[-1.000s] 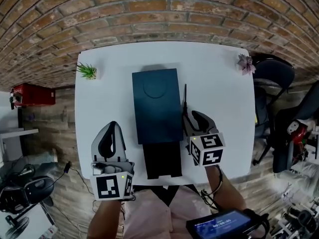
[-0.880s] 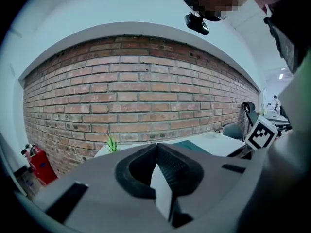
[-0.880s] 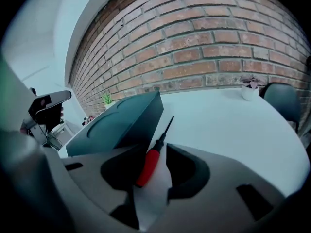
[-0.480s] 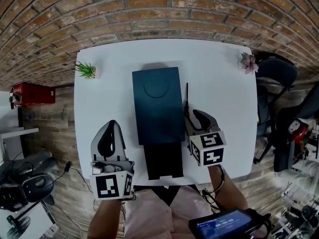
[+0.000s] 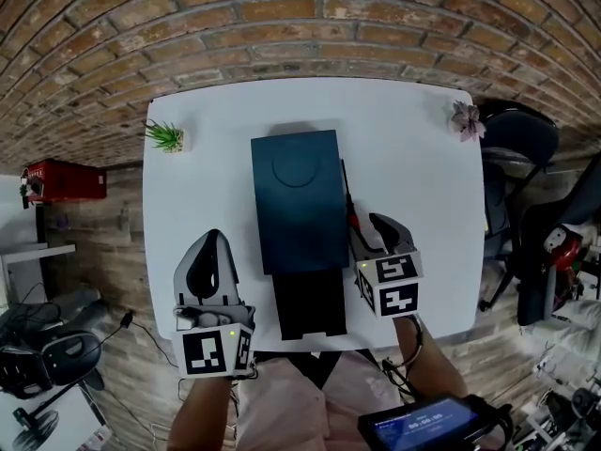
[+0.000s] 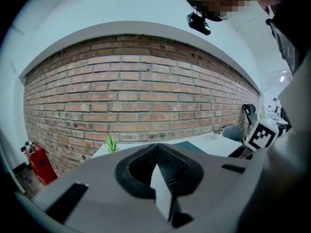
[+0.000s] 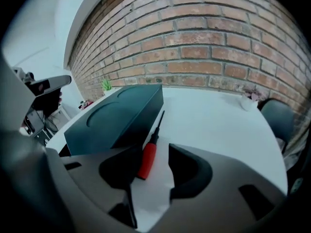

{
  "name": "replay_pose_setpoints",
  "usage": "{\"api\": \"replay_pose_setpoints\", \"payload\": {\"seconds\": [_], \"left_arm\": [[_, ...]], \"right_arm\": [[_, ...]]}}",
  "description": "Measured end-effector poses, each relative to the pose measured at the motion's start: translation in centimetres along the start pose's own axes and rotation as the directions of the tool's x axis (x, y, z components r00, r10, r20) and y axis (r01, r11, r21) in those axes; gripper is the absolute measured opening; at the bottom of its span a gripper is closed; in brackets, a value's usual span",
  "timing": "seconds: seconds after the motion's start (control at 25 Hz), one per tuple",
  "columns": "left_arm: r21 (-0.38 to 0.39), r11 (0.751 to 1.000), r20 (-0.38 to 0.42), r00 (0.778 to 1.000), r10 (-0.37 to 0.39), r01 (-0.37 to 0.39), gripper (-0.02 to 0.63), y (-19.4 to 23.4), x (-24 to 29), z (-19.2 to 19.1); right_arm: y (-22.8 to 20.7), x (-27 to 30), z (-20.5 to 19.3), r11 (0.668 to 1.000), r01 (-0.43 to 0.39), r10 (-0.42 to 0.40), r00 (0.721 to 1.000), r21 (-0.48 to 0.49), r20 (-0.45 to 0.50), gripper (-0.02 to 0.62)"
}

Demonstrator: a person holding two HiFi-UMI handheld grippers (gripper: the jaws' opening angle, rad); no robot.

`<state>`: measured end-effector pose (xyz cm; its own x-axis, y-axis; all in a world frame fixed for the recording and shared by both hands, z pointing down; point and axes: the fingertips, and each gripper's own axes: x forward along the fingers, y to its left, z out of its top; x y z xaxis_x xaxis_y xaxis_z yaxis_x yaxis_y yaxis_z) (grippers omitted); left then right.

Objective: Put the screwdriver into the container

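Observation:
A screwdriver [image 5: 354, 220] with a red handle [image 7: 147, 160] and a black shaft lies on the white table [image 5: 413, 167], along the right side of the dark teal container [image 5: 299, 200]. The handle's near end sits between the jaws of my right gripper [image 5: 373, 230], close to the left jaw. Those jaws are opening and the pads do not press on it. A black tray [image 5: 308, 303] sticks out of the container's near end. My left gripper [image 5: 209, 252] is by the near left edge, shut and holding nothing.
A small green plant [image 5: 166, 135] stands at the table's far left corner and a pinkish plant [image 5: 465, 118] at the far right corner. A brick wall runs behind. An office chair [image 5: 516, 148] stands off the right edge.
My right gripper's jaws have spread apart and the red handle now shows between them. The screwdriver has tilted slightly toward the container's side. The left gripper has stayed put.

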<state>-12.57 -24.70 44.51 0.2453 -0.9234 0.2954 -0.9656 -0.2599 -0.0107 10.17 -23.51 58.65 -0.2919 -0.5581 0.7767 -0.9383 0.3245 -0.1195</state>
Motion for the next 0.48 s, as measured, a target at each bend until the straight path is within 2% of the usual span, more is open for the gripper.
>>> {"api": "replay_pose_setpoints", "payload": {"seconds": [0.48], "left_arm": [[-0.006,1.000,0.005,1.000,0.006,-0.006,0.012,0.0,-0.8,0.1]], "right_arm": [[0.9,0.5,-1.6,1.000,-0.028,0.029,0.998,0.006,-0.062,0.152]]}}
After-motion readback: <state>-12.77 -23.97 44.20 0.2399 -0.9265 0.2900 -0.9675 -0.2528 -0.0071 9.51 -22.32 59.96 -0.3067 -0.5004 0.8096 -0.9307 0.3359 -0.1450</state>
